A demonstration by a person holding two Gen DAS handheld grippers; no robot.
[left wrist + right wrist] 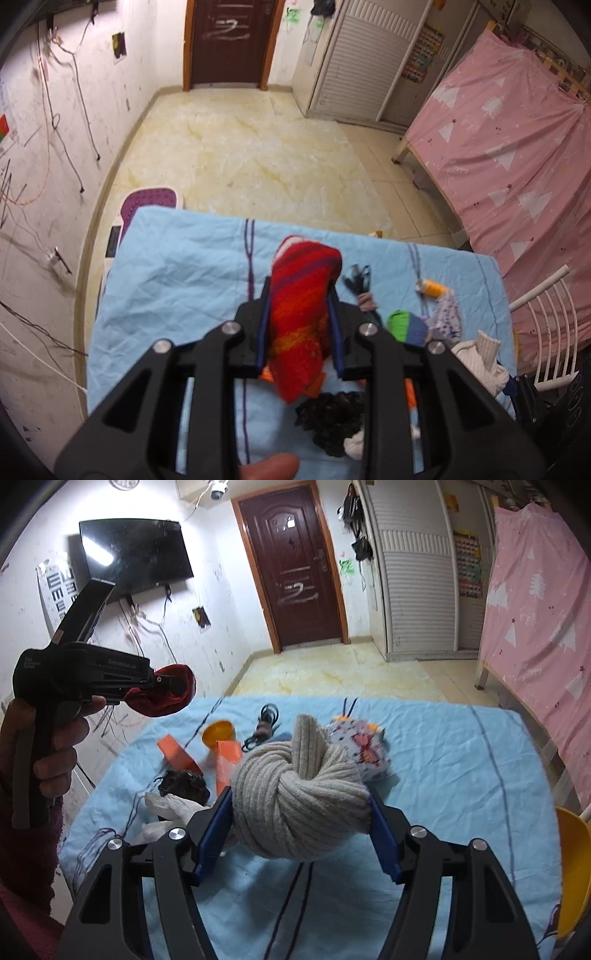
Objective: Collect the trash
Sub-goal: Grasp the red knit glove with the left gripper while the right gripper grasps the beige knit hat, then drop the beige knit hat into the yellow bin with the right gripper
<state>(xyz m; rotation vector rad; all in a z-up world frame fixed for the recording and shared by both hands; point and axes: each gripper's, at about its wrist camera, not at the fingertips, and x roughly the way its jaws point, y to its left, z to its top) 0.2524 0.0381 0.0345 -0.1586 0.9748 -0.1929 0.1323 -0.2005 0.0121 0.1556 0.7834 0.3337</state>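
Observation:
My left gripper (299, 291) is shut on a red striped knitted sock (301, 317) and holds it above the blue-sheeted table (173, 266). It also shows in the right wrist view (173, 686), raised at the left with the red sock (166, 698) in it. My right gripper (301, 794) is shut on a knotted beige knitted sock (295, 794) above the table (461, 775). On the table lie a black crumpled clump (184, 782), white tissue (166, 805), orange pieces (173, 753), an orange cup (218, 731), a black cable (264, 723) and patterned cloth (364, 749).
A green and blue sock (406, 326), a yellow thread spool (432, 288) and white cloth (480, 354) lie on the table's right part. A pink-covered bed (517, 147) stands to the right, a white chair (550, 314) and a yellow bin (572, 867) beside the table. A purple stool (151, 199) stands behind.

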